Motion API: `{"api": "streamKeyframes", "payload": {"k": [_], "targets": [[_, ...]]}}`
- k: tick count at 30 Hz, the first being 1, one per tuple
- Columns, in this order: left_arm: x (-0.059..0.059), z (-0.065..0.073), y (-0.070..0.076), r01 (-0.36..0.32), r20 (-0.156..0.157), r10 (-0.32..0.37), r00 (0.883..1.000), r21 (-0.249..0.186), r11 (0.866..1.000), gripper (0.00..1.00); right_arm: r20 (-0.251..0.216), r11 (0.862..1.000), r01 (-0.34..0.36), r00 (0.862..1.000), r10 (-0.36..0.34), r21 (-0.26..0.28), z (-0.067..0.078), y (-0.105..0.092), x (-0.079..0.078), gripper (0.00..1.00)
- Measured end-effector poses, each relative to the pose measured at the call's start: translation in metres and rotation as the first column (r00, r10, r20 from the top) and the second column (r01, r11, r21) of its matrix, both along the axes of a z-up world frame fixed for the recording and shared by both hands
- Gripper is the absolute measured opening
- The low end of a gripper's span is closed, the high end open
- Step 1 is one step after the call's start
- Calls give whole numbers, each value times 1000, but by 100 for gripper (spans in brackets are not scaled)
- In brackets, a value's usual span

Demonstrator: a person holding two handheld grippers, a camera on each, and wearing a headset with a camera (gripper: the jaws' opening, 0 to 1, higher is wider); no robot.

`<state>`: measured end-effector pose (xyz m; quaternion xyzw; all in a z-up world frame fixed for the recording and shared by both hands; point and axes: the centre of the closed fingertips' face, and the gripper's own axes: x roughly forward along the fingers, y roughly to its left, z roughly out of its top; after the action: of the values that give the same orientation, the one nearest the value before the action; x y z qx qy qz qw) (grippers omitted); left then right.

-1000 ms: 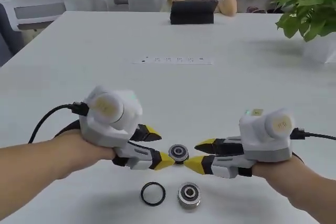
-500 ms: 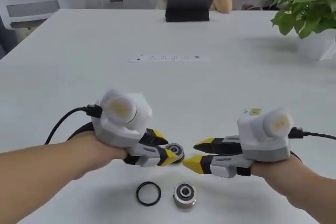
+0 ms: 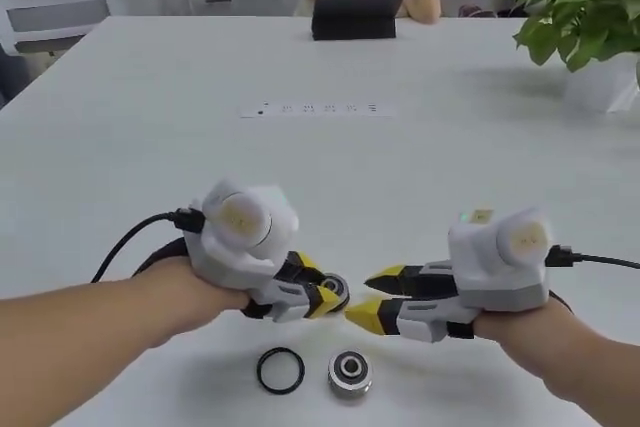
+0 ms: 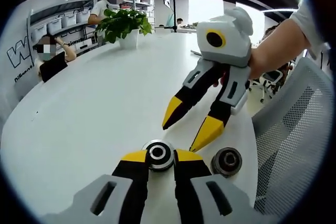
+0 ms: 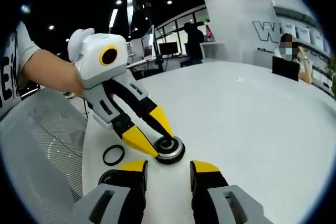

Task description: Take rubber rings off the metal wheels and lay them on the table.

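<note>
We record, at the near edge of the white desk (image 3: 320, 167):

- Left hand-held gripper (image 3: 320, 287): jaws clamped on a metal wheel (image 4: 158, 153), one yellow tip on either side of it. We cannot tell whether the wheel rests on the desk or is held just clear of it.
- Right hand-held gripper (image 3: 360, 296): jaws parted and holding nothing, with the tips just beside the clamped wheel and pointing at it.
- Second metal wheel (image 3: 350, 371): flat on the desk, nearer us than both grippers, and held by neither.
- Black rubber ring (image 3: 281, 370): lying flat and loose, just left of the second wheel and apart from it.
- Far end: a potted plant (image 3: 575, 7) and a seated person with a dark tablet (image 3: 353, 17).
</note>
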<state>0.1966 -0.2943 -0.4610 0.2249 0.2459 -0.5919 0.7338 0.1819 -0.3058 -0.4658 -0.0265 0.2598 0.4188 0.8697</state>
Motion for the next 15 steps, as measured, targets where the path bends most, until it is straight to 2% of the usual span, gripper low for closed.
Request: {"api": "streamKeyframes", "payload": {"k": [7, 9, 11, 15], "targets": [[1, 0, 0, -11, -16, 11, 1000, -4, 1000, 13, 4, 1000, -7, 1000, 7, 4, 1, 6, 1, 30], [2, 0, 0, -18, -28, 17, 999, -9, 1000, 13, 5, 1000, -7, 1000, 7, 4, 1, 6, 2, 30], [4, 0, 0, -45, -59, 44, 997, -19, 999, 12, 5, 1000, -7, 1000, 7, 2, 2, 6, 1, 30], [6, -1, 1, -45, -36, 44, 998, -8, 999, 8, 6, 1000, -8, 1000, 8, -6, 1, 6, 2, 30]]}}
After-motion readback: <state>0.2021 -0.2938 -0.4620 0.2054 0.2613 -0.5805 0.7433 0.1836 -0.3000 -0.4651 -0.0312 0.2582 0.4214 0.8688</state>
